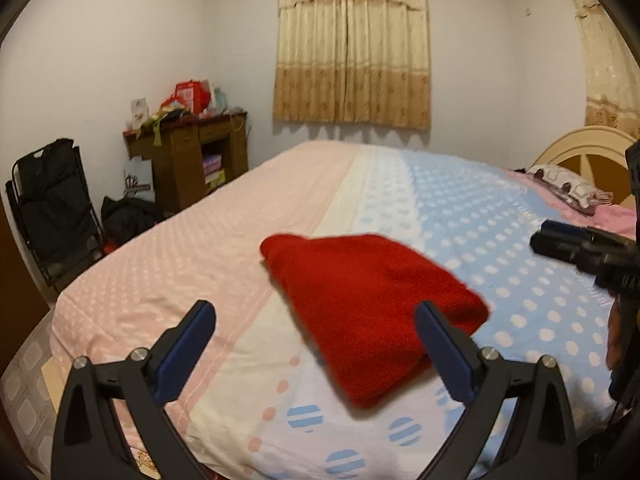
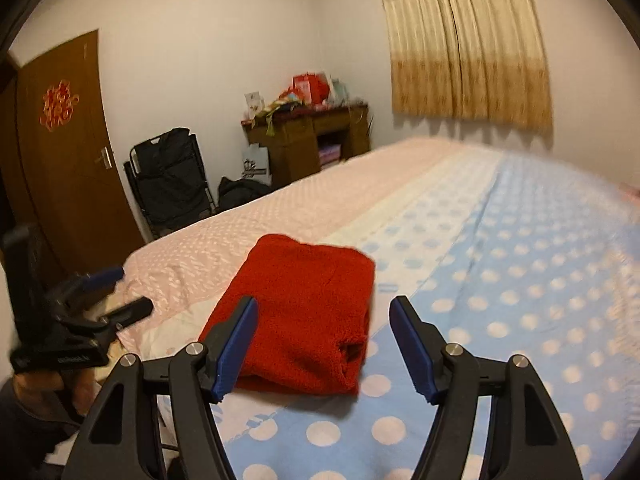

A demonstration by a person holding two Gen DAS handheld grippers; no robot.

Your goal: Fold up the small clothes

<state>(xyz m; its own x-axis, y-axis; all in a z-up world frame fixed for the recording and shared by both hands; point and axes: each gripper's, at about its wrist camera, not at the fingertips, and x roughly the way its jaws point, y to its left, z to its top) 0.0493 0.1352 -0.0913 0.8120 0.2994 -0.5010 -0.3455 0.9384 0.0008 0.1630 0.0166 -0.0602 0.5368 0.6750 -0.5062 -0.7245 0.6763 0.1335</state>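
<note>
A red fleecy garment (image 1: 360,300) lies folded into a compact rectangle on the bed sheet (image 1: 180,248), across its pink, white and blue dotted bands. My left gripper (image 1: 314,312) hovers above the garment's near end, open wide, with nothing between its blue pads. In the right wrist view the same red garment (image 2: 304,312) lies flat on the sheet (image 2: 520,280). My right gripper (image 2: 324,304) hangs open over its near edge without touching it. Each gripper shows in the other's view: the right gripper (image 1: 560,240) at the right edge, the left gripper (image 2: 120,292) at the left.
A pillow (image 1: 568,188) and a cream headboard (image 1: 580,148) are at the bed's right end. Beyond the far left side stand a cluttered wooden cabinet (image 1: 192,160), a black folding cart (image 1: 52,204) and a dark bag (image 1: 128,212). A brown door (image 2: 68,152) is at the left.
</note>
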